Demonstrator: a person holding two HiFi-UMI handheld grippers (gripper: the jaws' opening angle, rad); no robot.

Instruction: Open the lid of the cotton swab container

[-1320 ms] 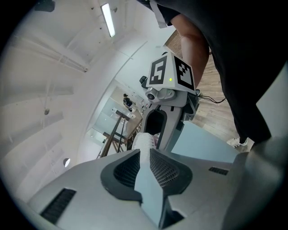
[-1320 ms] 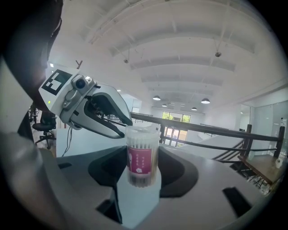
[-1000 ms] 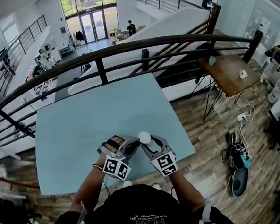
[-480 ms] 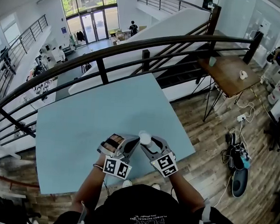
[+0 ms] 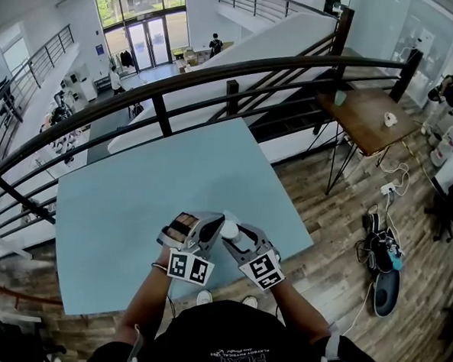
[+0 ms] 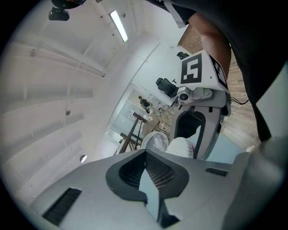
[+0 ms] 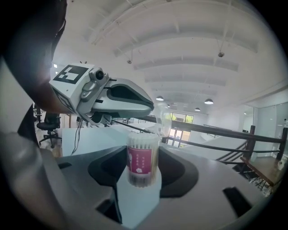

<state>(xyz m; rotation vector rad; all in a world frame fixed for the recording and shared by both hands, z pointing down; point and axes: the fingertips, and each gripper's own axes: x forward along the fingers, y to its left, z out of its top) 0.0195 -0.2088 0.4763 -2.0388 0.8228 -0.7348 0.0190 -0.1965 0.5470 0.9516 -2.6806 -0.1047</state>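
Clamping the swab-filled container (image 7: pixel 143 157) upright are the right fingers (image 7: pixel 211 179); left fingers (image 6: pixel 85 182) pinch its raised clear lid (image 7: pixel 163 117).

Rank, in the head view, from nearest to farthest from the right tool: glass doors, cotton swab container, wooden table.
1. Cotton swab container: held in the right tool.
2. Wooden table: upper right.
3. Glass doors: top left, floor below.
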